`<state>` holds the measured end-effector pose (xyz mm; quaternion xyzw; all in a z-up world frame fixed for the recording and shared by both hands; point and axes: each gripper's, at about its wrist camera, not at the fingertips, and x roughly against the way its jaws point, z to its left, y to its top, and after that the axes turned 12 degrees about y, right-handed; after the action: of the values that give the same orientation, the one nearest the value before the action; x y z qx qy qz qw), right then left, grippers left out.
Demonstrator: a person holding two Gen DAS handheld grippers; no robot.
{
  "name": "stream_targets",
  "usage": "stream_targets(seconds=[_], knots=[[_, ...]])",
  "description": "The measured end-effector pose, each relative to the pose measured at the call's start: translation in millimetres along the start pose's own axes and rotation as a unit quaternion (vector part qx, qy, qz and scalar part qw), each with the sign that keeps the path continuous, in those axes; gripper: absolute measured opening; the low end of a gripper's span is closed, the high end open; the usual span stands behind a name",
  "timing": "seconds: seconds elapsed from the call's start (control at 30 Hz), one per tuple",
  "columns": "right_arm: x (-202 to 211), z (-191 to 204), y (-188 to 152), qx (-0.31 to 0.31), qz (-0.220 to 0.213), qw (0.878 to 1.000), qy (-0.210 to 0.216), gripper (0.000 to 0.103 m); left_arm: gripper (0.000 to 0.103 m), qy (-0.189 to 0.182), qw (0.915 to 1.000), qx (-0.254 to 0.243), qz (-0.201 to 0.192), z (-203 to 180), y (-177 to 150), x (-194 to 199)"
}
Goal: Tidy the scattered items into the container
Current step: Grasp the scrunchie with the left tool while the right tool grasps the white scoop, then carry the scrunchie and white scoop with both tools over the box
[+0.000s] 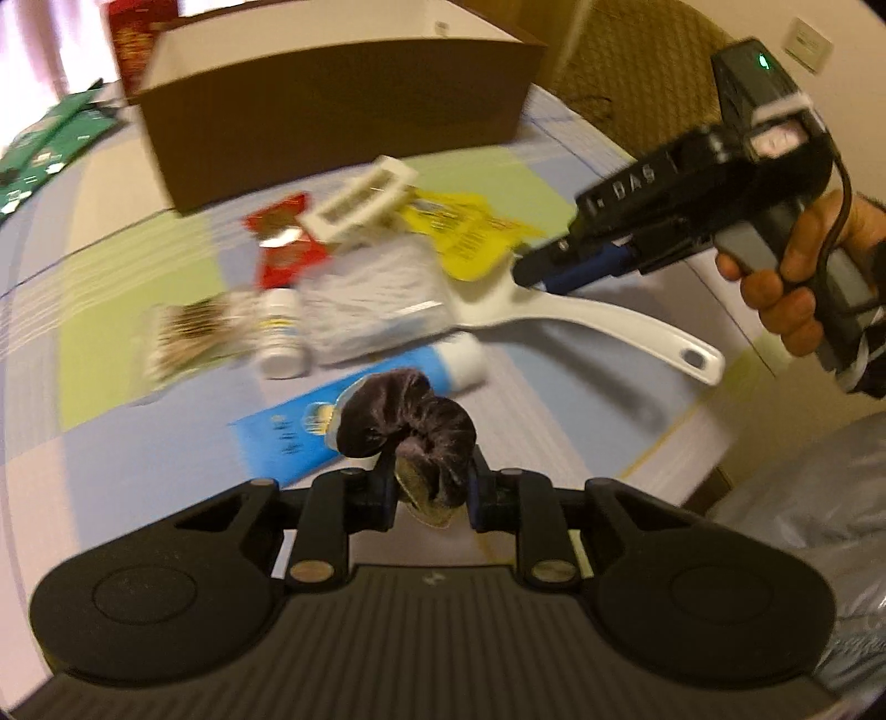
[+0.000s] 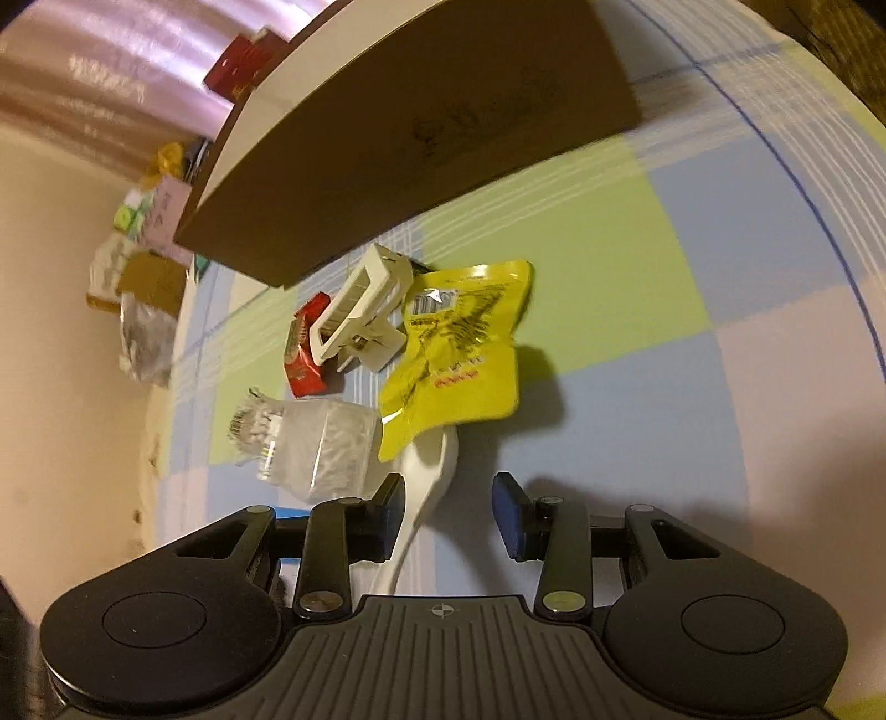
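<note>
My left gripper [image 1: 432, 493] is shut on a dark velvet scrunchie [image 1: 410, 426], held above a blue tube [image 1: 299, 426]. The brown cardboard box [image 1: 332, 111] [image 2: 415, 138] stands open at the back of the table. Before it lie a yellow pouch [image 1: 470, 232] [image 2: 459, 343], a white claw clip [image 1: 360, 199] [image 2: 360, 310], a red packet [image 1: 288, 243] [image 2: 304, 354], a clear bag of swabs [image 1: 376, 299] [image 2: 326, 443] and a white bottle [image 1: 282, 332]. My right gripper [image 2: 451, 509] [image 1: 540, 274] straddles the handle of a white spoon [image 2: 426, 471] [image 1: 598, 327], which lies beside the left pad, far from the right one.
A checked cloth [image 2: 637, 249] covers the table. Green packets [image 1: 50, 144] lie at the far left and a red carton [image 1: 138, 39] stands behind the box. A hand [image 1: 786, 288] holds the right gripper near the table's right edge, above a grey plastic bag [image 1: 803, 526].
</note>
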<state>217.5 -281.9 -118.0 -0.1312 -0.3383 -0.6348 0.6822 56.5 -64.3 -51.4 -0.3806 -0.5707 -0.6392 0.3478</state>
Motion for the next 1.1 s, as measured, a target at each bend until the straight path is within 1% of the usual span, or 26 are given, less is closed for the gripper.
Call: stream_targets(seconds=[0.03, 0.07, 0.2, 0.3, 0.33, 0.4, 0.5, 0.57, 0.73, 0.8, 0.87, 0.93, 1.0, 1.1], knots=[[-4.1, 1.4, 1.5, 0.007, 0.004, 1.000, 0.000, 0.023, 0.019, 0.006, 1.0000, 0.006, -0.001, 2.8, 0.3, 1.6], [-8.4, 2.7, 3.4, 0.013, 0.008, 1.000, -0.005, 0.020, 0.019, 0.012, 0.9998, 0.012, -0.003, 5.2, 0.4, 3.3], [-20.1, 8.2, 7.6, 0.053, 0.019, 0.998, -0.031, 0.020, 0.019, 0.031, 0.9990, 0.030, -0.010, 13.1, 0.6, 8.7], [-26.3, 9.0, 7.7, 0.076, 0.028, 0.996, -0.038, 0.019, 0.019, 0.040, 0.9984, 0.038, -0.011, 14.6, 1.6, 8.2], [-28.1, 9.9, 6.9, 0.085, 0.029, 0.995, -0.042, 0.013, 0.019, 0.042, 0.9983, 0.040, -0.012, 14.9, 1.9, 8.2], [-28.9, 10.9, 5.4, 0.104, 0.034, 0.993, -0.049, 0.007, 0.019, 0.043, 0.9981, 0.042, -0.012, 14.6, 2.3, 7.2], [-24.9, 6.1, 3.6, 0.098, 0.042, 0.993, -0.043, 0.005, 0.019, 0.043, 0.9982, 0.040, -0.011, 14.6, 3.0, 4.7], [-18.1, 4.1, 0.4, 0.096, 0.046, 0.993, -0.050, 0.005, 0.019, 0.040, 0.9985, 0.036, -0.011, 15.0, 4.7, 3.6], [3.9, -3.1, -10.6, 0.079, 0.053, 0.994, -0.049, 0.005, 0.019, 0.024, 0.9995, 0.011, -0.018, 16.6, 14.3, 0.5], [14.8, -6.8, -16.4, 0.064, 0.053, 0.996, -0.039, 0.005, 0.019, 0.014, 0.9996, -0.002, -0.023, 18.6, 20.7, -1.2], [24.7, -9.7, -20.0, 0.032, 0.053, 0.998, -0.017, 0.005, 0.019, 0.008, 0.9995, -0.016, -0.028, 20.6, 27.7, -2.4], [33.2, -10.1, -22.6, 0.000, 0.039, 0.999, 0.019, 0.005, 0.019, 0.004, 0.9990, -0.027, -0.035, 23.2, 34.2, -1.6], [36.5, -5.6, -22.9, -0.014, 0.023, 0.998, 0.050, 0.005, 0.019, 0.003, 0.9985, -0.035, -0.041, 27.4, 40.3, -0.6], [35.6, 6.3, -16.9, -0.021, -0.002, 0.997, 0.079, 0.005, 0.019, 0.007, 0.9978, -0.045, -0.048, 34.3, 46.8, 1.3]])
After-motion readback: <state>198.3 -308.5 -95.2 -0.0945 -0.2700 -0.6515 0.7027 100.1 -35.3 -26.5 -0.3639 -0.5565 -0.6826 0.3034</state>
